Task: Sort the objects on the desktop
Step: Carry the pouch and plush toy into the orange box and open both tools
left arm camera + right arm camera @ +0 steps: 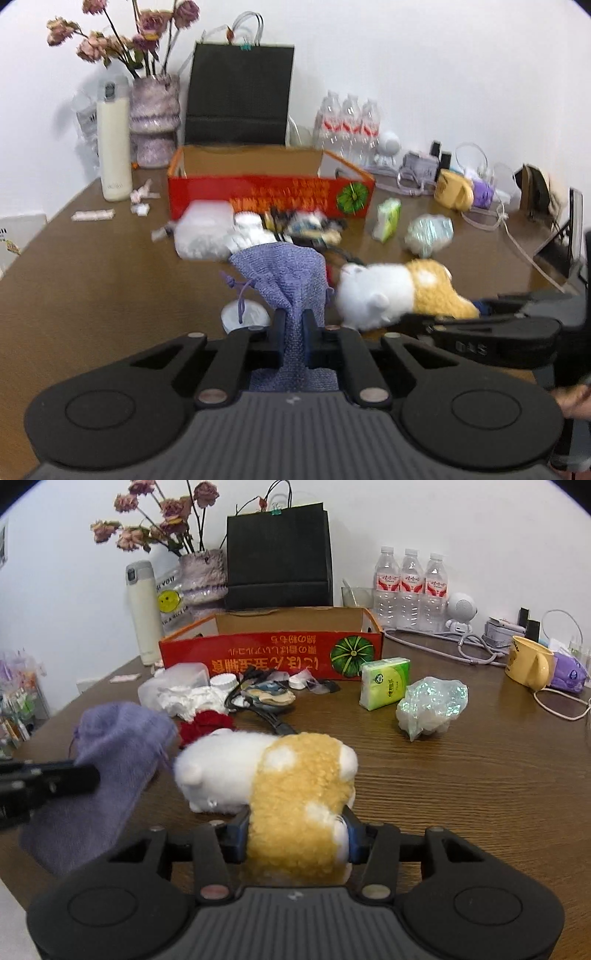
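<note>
My left gripper (pixel 294 325) is shut on a purple knit drawstring pouch (pixel 284 273), which hangs forward over the brown table (pixel 92 295). The pouch also shows in the right wrist view (pixel 110 760), with the left gripper's finger across it. My right gripper (pixel 295 827) is shut on the yellow rear of a white and yellow plush toy (pixel 280 775). The plush also shows in the left wrist view (pixel 391 288), to the right of the pouch. An open red cardboard box (pixel 273 653) with a pumpkin picture stands behind the clutter; it also shows in the left wrist view (pixel 269 195).
Loose items lie before the box: a plastic tub with white paper (pixel 177 690), black cables (pixel 258 701), a red knit piece (pixel 207 722), a green tissue pack (pixel 384 681), a crumpled shiny bag (pixel 432 705). A yellow mug (pixel 528 661), water bottles (pixel 410 587), a thermos (pixel 144 613), a flower vase (pixel 203 576) and a black bag (pixel 279 554) line the back.
</note>
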`<state>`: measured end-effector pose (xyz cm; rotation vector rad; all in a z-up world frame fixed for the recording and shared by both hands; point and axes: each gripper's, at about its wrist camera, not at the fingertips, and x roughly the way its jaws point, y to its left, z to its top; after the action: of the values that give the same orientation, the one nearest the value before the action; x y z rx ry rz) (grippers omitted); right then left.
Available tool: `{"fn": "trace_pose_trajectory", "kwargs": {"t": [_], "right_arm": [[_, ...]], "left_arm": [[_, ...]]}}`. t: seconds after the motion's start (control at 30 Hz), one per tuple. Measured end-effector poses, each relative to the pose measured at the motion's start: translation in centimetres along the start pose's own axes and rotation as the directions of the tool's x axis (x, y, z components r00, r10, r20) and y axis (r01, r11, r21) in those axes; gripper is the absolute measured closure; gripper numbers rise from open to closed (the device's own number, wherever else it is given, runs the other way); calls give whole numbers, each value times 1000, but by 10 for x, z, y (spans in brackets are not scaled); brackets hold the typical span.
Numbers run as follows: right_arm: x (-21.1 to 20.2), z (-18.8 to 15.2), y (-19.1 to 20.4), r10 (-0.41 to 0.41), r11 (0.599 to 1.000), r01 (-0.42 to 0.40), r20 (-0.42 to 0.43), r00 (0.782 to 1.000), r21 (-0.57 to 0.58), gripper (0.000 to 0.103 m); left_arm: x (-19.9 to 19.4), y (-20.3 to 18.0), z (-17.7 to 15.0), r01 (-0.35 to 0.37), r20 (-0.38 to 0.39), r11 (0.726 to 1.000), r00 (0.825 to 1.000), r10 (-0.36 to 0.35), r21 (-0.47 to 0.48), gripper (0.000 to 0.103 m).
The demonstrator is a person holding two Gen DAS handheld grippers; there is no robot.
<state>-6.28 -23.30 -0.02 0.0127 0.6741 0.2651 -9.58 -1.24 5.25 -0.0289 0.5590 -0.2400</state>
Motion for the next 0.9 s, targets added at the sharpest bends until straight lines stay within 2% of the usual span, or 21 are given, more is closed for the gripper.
{"fn": "trace_pose_trajectory", "kwargs": {"t": [0.1,0.23,0.33,0.4,0.5,0.57,0.67,0.73,0.8,0.83,0.9], "right_arm": [[-14,14,-9,38,998,-40,53,998,43,57],[-25,60,-22,61,996,-70,145,988,59,57],[-9,106,-33,54,997,-63,189,980,45,57],[12,137,-40,57,997,-65,196,979,36,57],[63,192,-56,96,993,-105,152,984,57,57],[103,229,-64,111,990,-118,87,990,81,57],[166,276,-64,46,998,-46,4,999,39,57],[207,297,-65,10,999,-8,-65,998,32,57],[244,308,-65,-5,1000,8,-132,991,19,57],[260,310,-63,-39,999,37,-159,987,-12,57],[287,308,-57,-101,993,85,-202,974,-84,57]], "left_arm": [[1,12,20,11,41,1000,999,-10,-20,94],[21,30,62,58,83,997,995,-53,-56,94],[51,37,102,47,120,998,992,-43,-33,94],[77,44,132,71,125,996,990,-64,-47,94],[132,57,182,122,75,988,991,-114,-99,94],[172,60,207,82,37,991,996,-79,-106,94],[247,65,235,59,-84,992,994,-68,-115,94],[287,68,244,43,-147,993,987,-58,-106,94],[324,71,245,-1,-212,997,977,-15,-78,94],[338,75,245,-29,-236,997,972,10,-77,94],[361,84,244,-31,-280,995,960,4,-93,94]]}}
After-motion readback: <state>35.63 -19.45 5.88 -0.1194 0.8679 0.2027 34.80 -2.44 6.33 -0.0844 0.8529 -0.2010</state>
